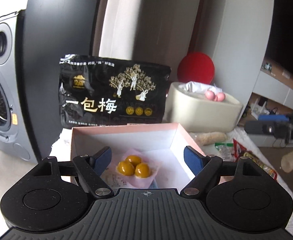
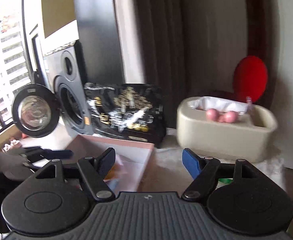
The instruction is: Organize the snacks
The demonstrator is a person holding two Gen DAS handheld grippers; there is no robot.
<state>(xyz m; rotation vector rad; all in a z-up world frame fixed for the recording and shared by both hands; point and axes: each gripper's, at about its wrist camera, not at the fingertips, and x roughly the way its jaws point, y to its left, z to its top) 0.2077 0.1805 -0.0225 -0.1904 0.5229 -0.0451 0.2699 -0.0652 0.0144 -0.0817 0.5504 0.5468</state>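
Note:
A pink shallow box [image 1: 182, 132] with a white inside lies in front of me. In it lies a pink snack packet [image 1: 135, 168] picturing three yellow-brown balls. My left gripper [image 1: 147, 160] is open, its blue pads either side of the packet and just above it, holding nothing. A black plum snack bag [image 1: 114, 92] stands upright behind the box. My right gripper [image 2: 148, 163] is open and empty over the box's right edge [image 2: 146, 160]. The black bag [image 2: 126, 110] shows blurred there, and the left gripper [image 2: 46, 154] reaches in from the left.
A beige bin [image 1: 204, 112] with white liner, pink balls and a red round lid [image 1: 196, 70] stands right of the bag. More wrapped snacks [image 1: 210, 138] lie right of the box on white cloth. A grey washing machine [image 1: 0, 92] stands left, its door open [image 2: 35, 110].

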